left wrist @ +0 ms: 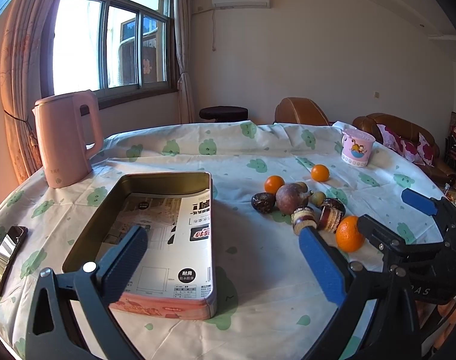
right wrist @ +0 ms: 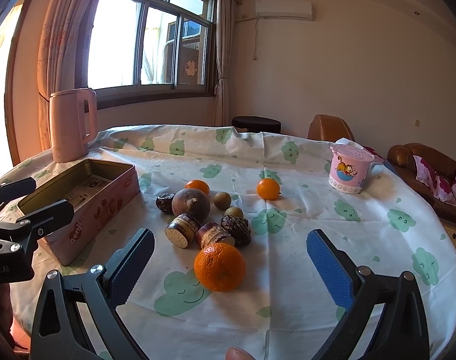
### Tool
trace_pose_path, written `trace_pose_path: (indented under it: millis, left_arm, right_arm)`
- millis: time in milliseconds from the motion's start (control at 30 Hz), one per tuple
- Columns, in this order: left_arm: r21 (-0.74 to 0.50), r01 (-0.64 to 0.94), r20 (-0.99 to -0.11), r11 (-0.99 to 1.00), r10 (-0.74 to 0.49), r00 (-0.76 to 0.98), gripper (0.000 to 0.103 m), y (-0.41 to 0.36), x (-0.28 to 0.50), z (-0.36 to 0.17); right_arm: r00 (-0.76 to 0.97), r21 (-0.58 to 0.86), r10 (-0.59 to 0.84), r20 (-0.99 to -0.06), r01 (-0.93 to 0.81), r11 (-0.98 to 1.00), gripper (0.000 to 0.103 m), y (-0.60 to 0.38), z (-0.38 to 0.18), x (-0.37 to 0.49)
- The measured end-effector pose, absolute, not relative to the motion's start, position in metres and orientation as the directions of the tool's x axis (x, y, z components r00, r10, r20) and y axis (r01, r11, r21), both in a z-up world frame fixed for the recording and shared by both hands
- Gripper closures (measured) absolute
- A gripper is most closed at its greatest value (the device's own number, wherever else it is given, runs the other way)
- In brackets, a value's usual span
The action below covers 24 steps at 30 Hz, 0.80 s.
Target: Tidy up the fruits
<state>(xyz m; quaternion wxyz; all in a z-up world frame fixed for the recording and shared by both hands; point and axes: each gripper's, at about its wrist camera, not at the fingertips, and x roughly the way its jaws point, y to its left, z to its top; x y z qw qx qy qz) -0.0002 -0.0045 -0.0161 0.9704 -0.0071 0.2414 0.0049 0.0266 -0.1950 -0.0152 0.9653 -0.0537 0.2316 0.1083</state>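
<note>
Fruits lie beside the fruitless tin; both hand-held grippers gape.

both wrist views overlook fruit pile.

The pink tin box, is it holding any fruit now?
No fruit. The pink tin box is open, showing only printed paper inside; the fruits lie on the tablecloth beside it.

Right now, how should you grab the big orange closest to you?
Grip the nearest orange across its round middle, with the open right hand-held gripper coming from the near side. It sits apart at the front of the pile, with bare tablecloth on both sides for the fingers; the cut stalk pieces lie just behind it.
</note>
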Motion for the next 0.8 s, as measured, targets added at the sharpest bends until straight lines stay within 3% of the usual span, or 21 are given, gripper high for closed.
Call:
trace_pose_path:
  millis: [567,667,733,800]
  left_arm:
    - [-0.016,-0.004,-0.491,1.0,-0.004,0.871,0.0,-0.012,0.004,-0.024]
    - [-0.022,0.009,-0.497,1.0,-0.019,0.867,0.0,-0.014,0.006,-0.023]
    - [-0.022,0.019,-0.5,1.0,-0.027,0.866,0.0,-0.017,0.007,-0.023]
    - [-0.033,0.04,-0.505,0.999,-0.051,0.862,0.0,-0.019,0.009,-0.023]
  right_arm:
    - [0.851,-0.042,0.196,-0.488,-0.247,0.968,0.002,-0.2,-0.028,0.031]
    - [0.84,-0.039,0.202,-0.503,-0.255,0.966,0.007,-0.201,-0.031,0.033]
    - [0.824,-0.039,0.205,-0.528,-0.264,0.964,0.02,-0.202,-0.034,0.037]
    - [0.802,-0.032,0.211,-0.559,-0.275,0.961,0.023,-0.202,-0.038,0.041]
